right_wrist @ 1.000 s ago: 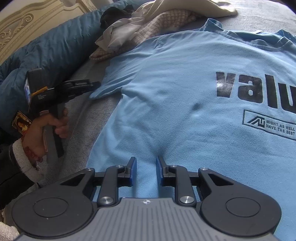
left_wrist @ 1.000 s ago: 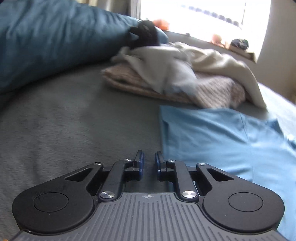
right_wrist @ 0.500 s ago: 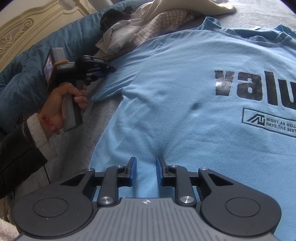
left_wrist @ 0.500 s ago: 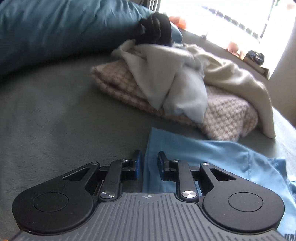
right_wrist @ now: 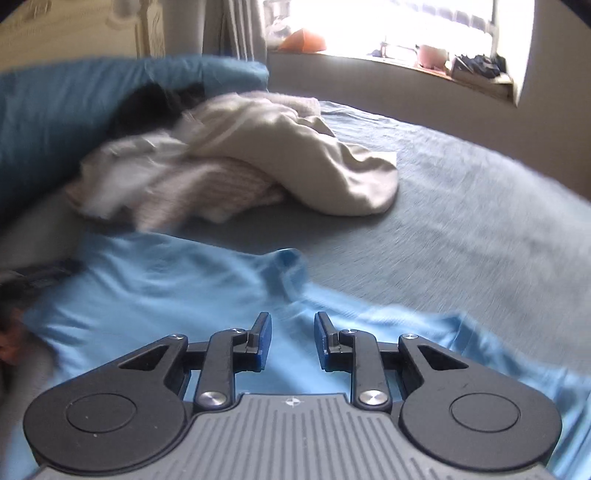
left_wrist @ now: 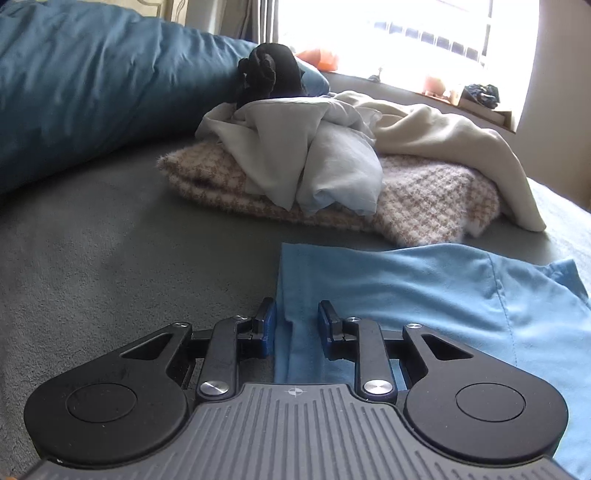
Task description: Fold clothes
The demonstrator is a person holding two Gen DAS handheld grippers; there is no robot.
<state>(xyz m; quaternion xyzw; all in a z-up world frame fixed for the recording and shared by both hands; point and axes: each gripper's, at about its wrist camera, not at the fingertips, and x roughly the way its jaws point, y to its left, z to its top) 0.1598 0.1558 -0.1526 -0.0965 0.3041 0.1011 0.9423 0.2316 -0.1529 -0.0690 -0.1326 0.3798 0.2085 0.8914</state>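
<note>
Left fingers (left_wrist: 266, 325) opening astride shirt sleeve (left_wrist: 369, 280), right view swung toward window (right_wrist: 388, 22)

- The left wrist view sits low over the bed (left_wrist: 110, 258), just behind its gripper (left_wrist: 293, 325), and faces the window (left_wrist: 406, 33) at 1 o'clock.
- It is close to the shirt (left_wrist: 406, 288): a sleeve edge lies right at the fingertips, the clothes pile (left_wrist: 314, 177) near at 12 o'clock.
- The right wrist view rides above the shirt (right_wrist: 166, 288), tilted down behind its gripper (right_wrist: 291, 332), blurred, the window (right_wrist: 388, 26) at 12 o'clock.
- Both views share the shirt, the pile (right_wrist: 240, 158), the blue duvet (left_wrist: 92, 85) at 10 o'clock and the sill.
</note>
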